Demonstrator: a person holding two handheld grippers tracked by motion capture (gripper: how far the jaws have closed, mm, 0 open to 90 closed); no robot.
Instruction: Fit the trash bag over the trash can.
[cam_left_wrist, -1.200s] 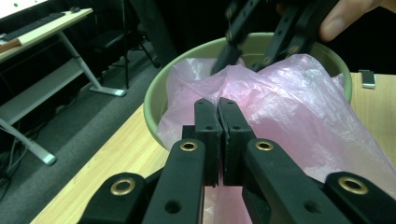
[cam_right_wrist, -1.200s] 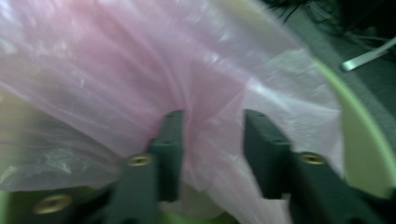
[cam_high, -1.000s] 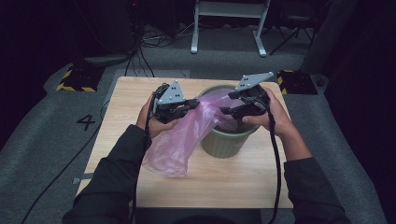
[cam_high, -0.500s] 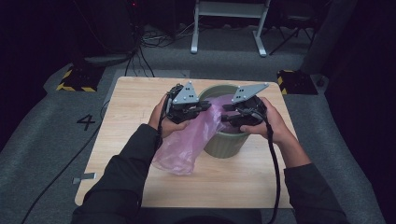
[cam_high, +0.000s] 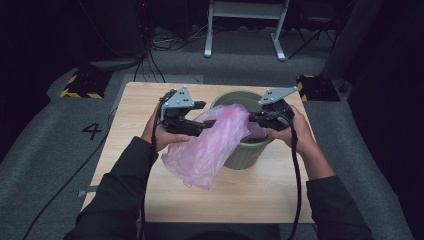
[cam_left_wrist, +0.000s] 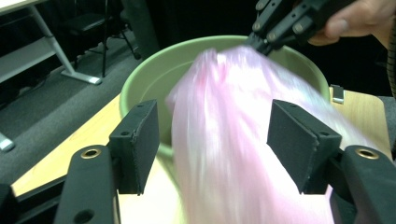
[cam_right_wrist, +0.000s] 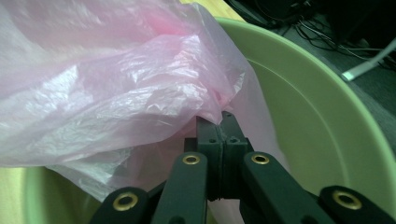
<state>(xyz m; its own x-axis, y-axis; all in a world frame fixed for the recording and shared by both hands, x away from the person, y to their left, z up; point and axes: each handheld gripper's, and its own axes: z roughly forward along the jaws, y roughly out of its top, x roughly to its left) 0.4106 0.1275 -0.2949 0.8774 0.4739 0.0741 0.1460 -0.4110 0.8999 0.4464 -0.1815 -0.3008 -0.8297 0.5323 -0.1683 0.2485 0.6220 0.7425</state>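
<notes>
1. Biggest thing in play: pink plastic bag (cam_high: 210, 145), draped over the near-left rim of the green bin (cam_high: 245, 155) on the wooden table (cam_high: 135, 100); its top sits over the bin mouth, the rest hangs outside and lies on the table in front

2. Change: a second ago my left gripper (cam_high: 192, 127) pinched the bag and my right gripper (cam_high: 257, 117) stood open; now swapped. Left jaws have just been opening, bag between the pads (cam_left_wrist: 140, 144) but not pressed. Right jaws have just been closing and are clamped on the bag's edge

3. Since a second ago both hands came in over the bin and the bag's top moved from the left rim to over the opening

4. My read: a handover of the grip, so the left can re-grab another part of the mouth and spread the bag as a liner; lining not done

5. Views: left gripper view shows clear gaps either side of the blurred bag, plus the right gripper (cam_left_wrist: 275, 28) nipping its top. Right gripper view shows the jaws fully together on a fold of film (cam_right_wrist: 212, 109) inside the bin wall (cam_right_wrist: 327, 135). High view alone shows how much bag hangs outside
</notes>
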